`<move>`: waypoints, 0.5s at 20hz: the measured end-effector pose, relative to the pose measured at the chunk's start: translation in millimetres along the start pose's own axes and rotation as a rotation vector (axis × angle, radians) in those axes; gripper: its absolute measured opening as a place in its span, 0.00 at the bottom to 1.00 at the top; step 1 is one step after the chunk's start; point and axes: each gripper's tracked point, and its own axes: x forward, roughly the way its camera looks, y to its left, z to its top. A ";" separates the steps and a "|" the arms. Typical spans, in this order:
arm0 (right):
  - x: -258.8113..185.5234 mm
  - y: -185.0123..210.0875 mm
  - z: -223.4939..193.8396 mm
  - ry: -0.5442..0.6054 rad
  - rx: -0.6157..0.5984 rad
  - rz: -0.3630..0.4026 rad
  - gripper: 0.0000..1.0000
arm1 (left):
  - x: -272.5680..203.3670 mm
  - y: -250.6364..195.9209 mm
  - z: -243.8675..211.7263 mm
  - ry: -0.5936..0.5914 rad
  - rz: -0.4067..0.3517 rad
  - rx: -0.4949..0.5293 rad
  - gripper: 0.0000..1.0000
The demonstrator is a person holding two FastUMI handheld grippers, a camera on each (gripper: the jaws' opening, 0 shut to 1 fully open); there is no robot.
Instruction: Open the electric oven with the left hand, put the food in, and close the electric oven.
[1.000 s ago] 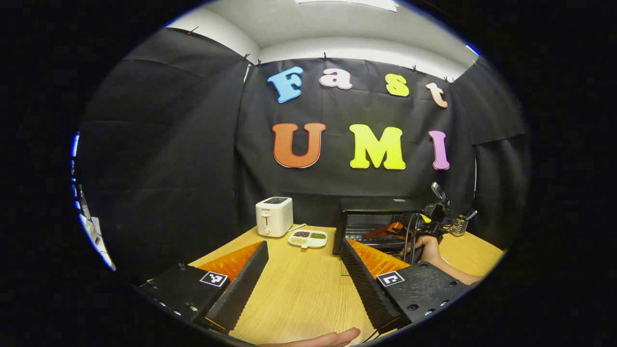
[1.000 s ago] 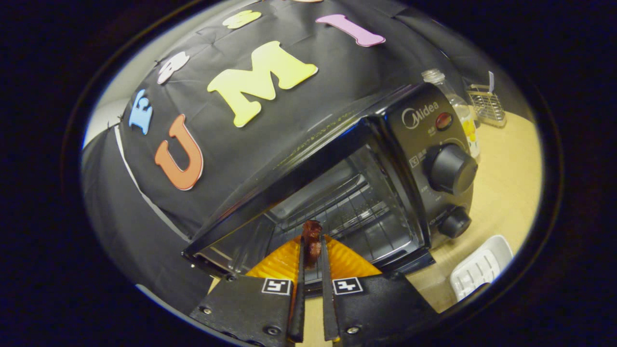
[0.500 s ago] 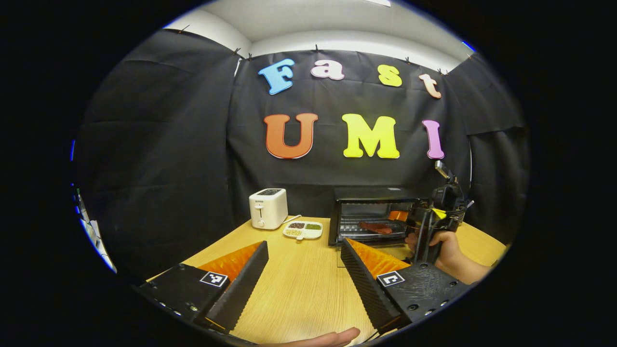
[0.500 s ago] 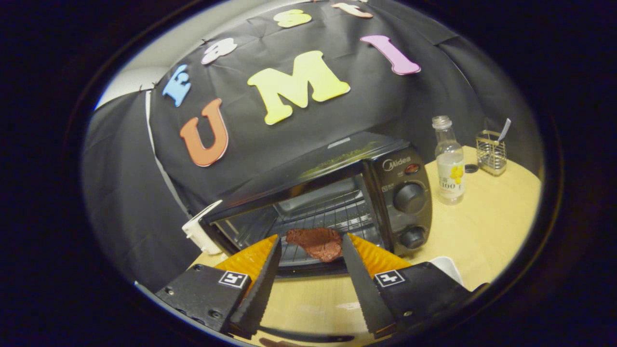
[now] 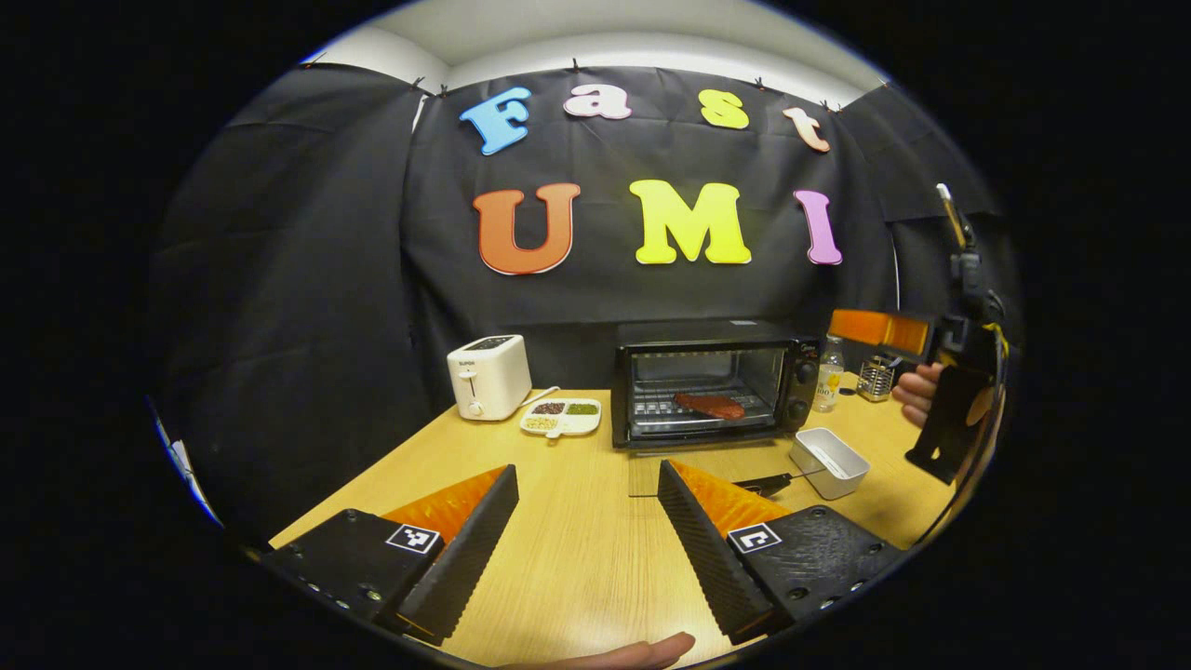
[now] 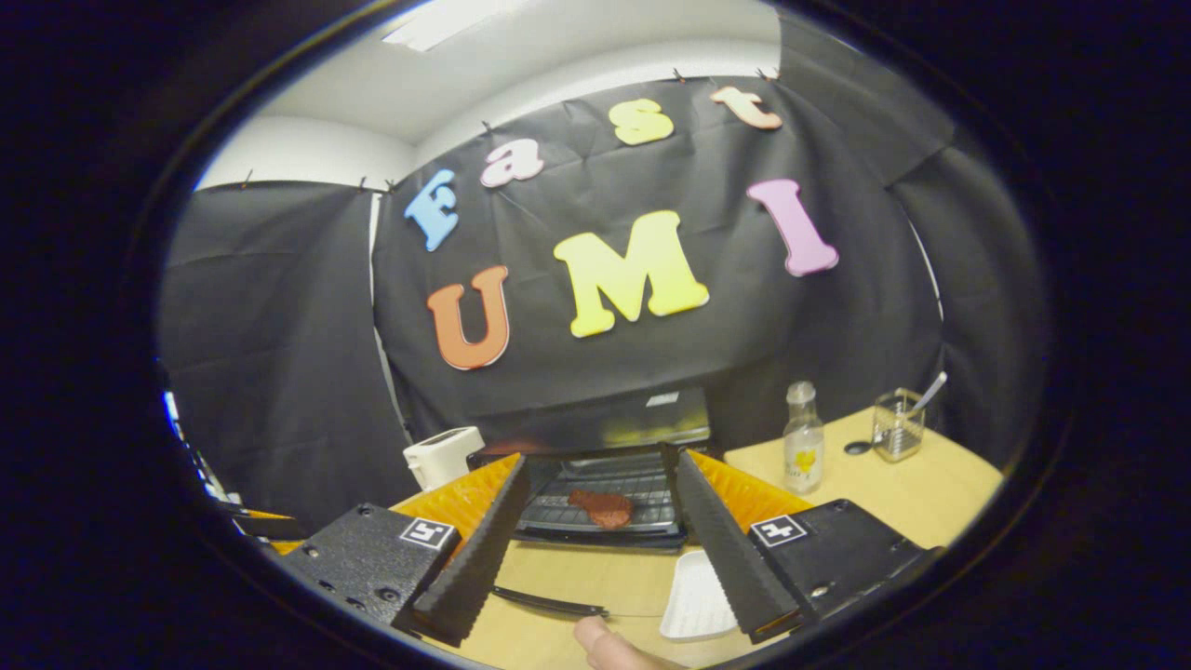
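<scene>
Backing away, the right gripper [image 6: 600, 549] is hanging wide open and empty; the food [image 5: 709, 405] is lying on the oven [image 5: 712, 383] rack ahead; the left gripper [image 5: 586, 540], also gaping empty, should be lifting the dropped door squarely.

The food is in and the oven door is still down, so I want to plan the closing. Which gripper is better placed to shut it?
Probably the left gripper: open, empty, facing the oven and its food. The right gripper is raised off to the side.
</scene>
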 end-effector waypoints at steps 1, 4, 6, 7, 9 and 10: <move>-11.8 -4.3 13.1 -0.028 -0.039 -0.017 1.00 | 5.1 -7.7 -4.5 0.018 -0.011 0.000 0.96; -40.7 -1.0 46.7 -0.101 -0.141 -0.020 1.00 | 22.0 -36.4 -13.0 0.057 -0.053 0.007 0.96; -57.0 -1.0 62.7 -0.127 -0.190 -0.018 1.00 | 32.7 -53.6 -17.5 0.077 -0.075 0.023 0.96; -64.5 -6.3 67.0 -0.124 -0.207 -0.036 1.00 | 37.6 -63.3 -20.6 0.087 -0.090 0.030 0.96; -78.5 -14.5 79.7 -0.118 -0.211 -0.062 1.00 | 48.6 -81.8 -27.7 0.111 -0.116 0.039 0.96; -82.4 -22.2 84.0 -0.109 -0.209 -0.082 1.00 | 53.2 -90.1 -32.6 0.129 -0.123 0.043 0.96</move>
